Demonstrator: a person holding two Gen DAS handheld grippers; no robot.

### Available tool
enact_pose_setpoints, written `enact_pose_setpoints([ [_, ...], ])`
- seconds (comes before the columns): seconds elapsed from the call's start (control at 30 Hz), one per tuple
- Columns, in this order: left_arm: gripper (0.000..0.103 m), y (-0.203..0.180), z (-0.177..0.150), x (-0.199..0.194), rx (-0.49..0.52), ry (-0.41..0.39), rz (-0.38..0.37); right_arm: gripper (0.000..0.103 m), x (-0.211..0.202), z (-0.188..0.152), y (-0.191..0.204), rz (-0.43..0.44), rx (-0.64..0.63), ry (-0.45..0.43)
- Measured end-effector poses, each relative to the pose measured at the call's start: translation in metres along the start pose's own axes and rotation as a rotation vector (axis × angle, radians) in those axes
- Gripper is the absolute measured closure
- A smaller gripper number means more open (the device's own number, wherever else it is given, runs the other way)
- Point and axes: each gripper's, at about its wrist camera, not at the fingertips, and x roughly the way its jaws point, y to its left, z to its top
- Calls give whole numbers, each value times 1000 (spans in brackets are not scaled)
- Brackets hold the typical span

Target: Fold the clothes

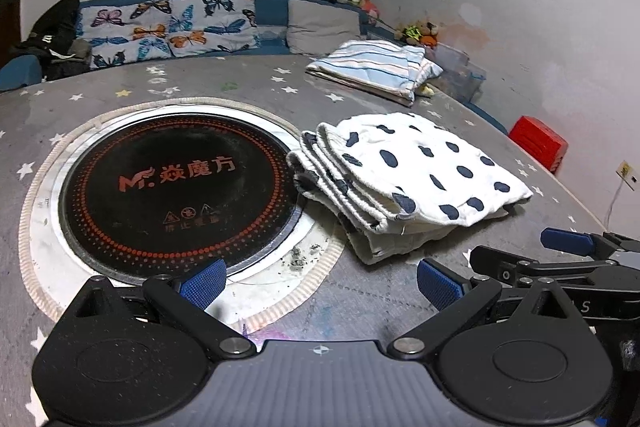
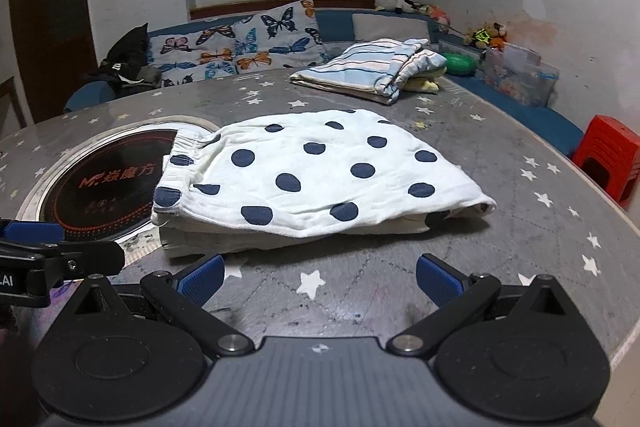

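Both grippers, the left gripper (image 1: 320, 285) and right gripper (image 2: 320, 279), hung wide open and empty short of the folded spotted shorts (image 2: 320, 171), which lay touching the cooktop's (image 1: 176, 191) right rim on the starry tablecloth (image 2: 520, 155).

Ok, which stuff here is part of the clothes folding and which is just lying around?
Part of the job:
- polka-dot garment, folded
- striped garment, folded
- left claw and right claw, both open

Lying about:
- round cooktop
- butterfly pillows
- red stool
- plush toys
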Motion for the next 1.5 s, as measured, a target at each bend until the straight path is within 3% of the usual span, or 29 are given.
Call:
enact_pose_setpoints([
  [0.27,0,-7,-3,-3,27,3,9,0,-5,-5,1,-14,-19,-25],
  [0.9,0,-25,-13,-13,41,-28,171,0,2,-8,-18,122,-28,-78],
  [1.5,0,-55,-25,-21,53,-61,231,0,3,-11,-29,208,-44,-90],
])
